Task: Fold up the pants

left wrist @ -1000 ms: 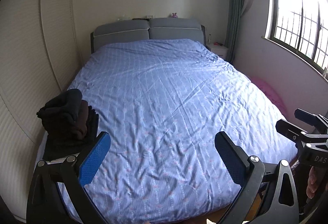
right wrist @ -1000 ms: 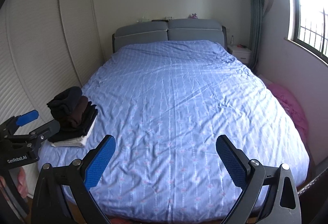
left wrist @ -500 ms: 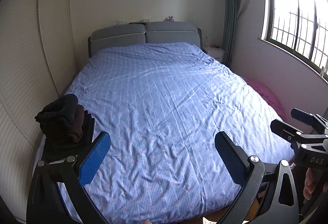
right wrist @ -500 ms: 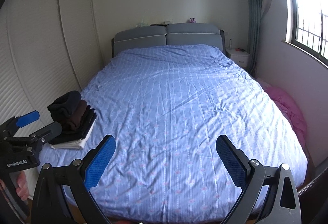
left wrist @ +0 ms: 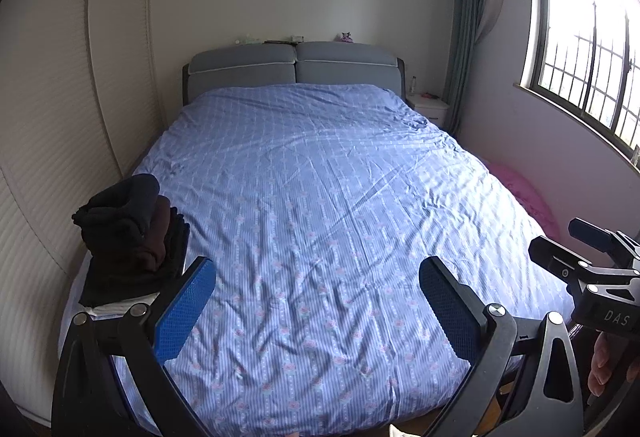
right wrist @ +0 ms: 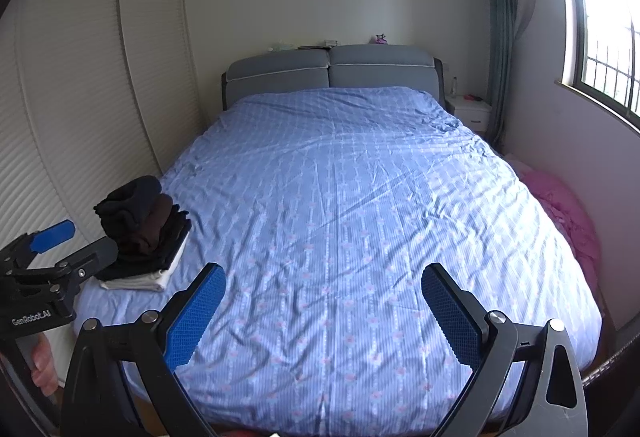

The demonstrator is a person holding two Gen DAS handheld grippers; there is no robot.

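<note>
I hold both claws, left [left wrist: 316,301] and right [right wrist: 322,307], spread and empty above the bed [left wrist: 320,197]; folded clothes [left wrist: 128,237] sit stacked aside, leaving room.

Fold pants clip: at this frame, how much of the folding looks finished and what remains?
Done: a stack of folded dark clothes sits on the bed's near left corner, over a white folded piece. In hand: nothing; the left gripper and right gripper are open and empty above the bedspread. Left: no unfolded pants are visible, so either finished or awaiting another pair.

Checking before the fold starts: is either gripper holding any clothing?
No, the left gripper and right gripper are both open and empty above the bed.
</note>
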